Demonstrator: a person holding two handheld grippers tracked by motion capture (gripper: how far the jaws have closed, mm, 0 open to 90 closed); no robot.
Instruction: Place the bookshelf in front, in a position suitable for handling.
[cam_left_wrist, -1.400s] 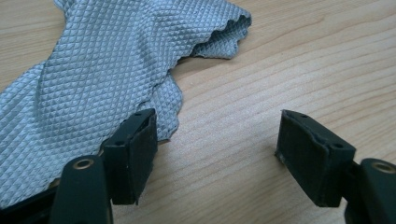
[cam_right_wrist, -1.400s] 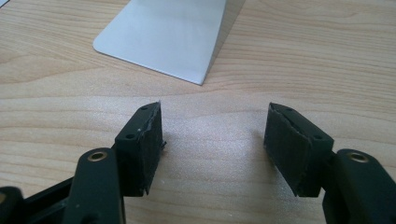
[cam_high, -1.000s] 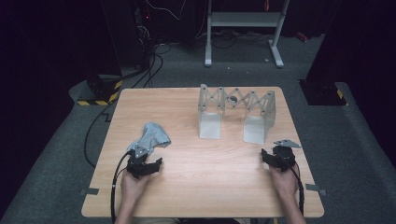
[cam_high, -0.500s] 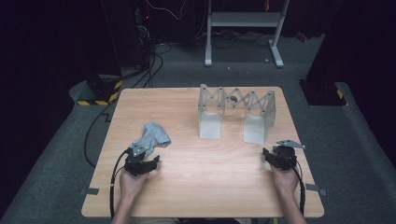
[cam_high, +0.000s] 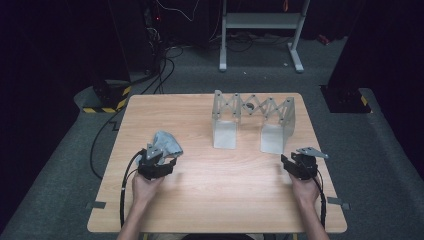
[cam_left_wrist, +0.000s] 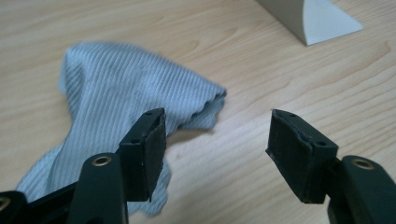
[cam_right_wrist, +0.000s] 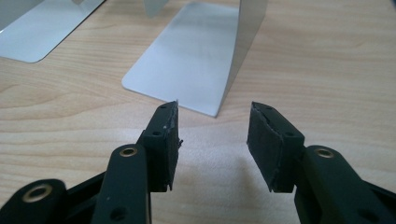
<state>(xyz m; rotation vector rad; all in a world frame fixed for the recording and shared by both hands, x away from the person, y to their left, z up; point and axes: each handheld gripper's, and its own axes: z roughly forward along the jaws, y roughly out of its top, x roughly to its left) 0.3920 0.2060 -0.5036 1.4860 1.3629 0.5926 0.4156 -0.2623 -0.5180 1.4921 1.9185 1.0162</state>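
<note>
From the high view the whole desk is on show: the left gripper sits at about 8 o'clock on the top, the right gripper at about 4 o'clock, each in a hand coming up from the near edge, the other hand mirroring it. The cloth lies just beyond the left gripper, bunched into a small heap, and at that range the jaws' gap is hard to read.

The left gripper view settles it: jaws wide apart, holding nothing, the left jaw hanging over the cloth's near fold, the right jaw over bare wood. Here the cloth shows what the high view cannot: pale blue-grey, finely ribbed, crumpled, with a wavy hem pointing to 3 o'clock. A corner of the rack peeks in at 1 o'clock.

The right gripper view has its jaws apart too, empty, aimed at the rack's flat metal foot at 12 o'clock, a second foot at 10 o'clock.

Back up top, the rack stands past the desk's centre, a grey scissor lattice between two upright ends. The desk is light wood grain; around it grey carpet, black cables, a white stand at 12 o'clock, dark surrounds.
</note>
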